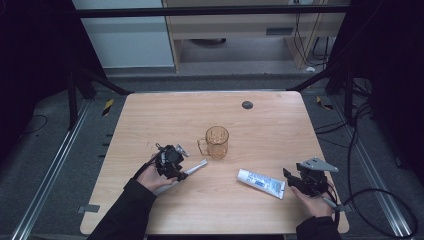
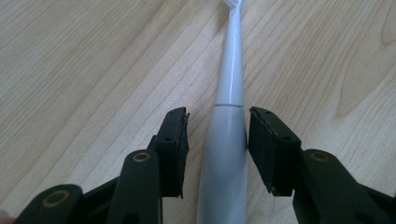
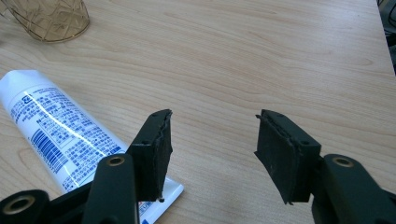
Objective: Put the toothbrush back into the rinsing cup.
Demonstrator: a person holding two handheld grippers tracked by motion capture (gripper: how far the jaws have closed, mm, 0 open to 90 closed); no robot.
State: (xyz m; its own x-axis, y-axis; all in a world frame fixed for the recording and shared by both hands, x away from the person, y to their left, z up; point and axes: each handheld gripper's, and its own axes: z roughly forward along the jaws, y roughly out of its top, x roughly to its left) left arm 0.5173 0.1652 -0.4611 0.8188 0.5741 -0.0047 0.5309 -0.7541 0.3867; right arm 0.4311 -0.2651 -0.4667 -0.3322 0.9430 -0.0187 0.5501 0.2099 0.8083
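1. The left gripper [image 2: 217, 135] straddles the pale grey plastic electric toothbrush [image 2: 224, 158], jaws apart, holding nothing.
2. The toothbrush's long axis points to 12 o'clock, lying flat on the light wooden table [image 2: 84, 70].

The toothbrush [image 2: 229, 74] head is cut off by the top edge.

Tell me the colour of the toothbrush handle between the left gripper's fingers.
Pale grey, with a white neck; the toothbrush shows best in the left gripper view.

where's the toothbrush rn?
The toothbrush lies on the table between the open jaws of the left gripper, left of centre in the high view, near the amber cup.
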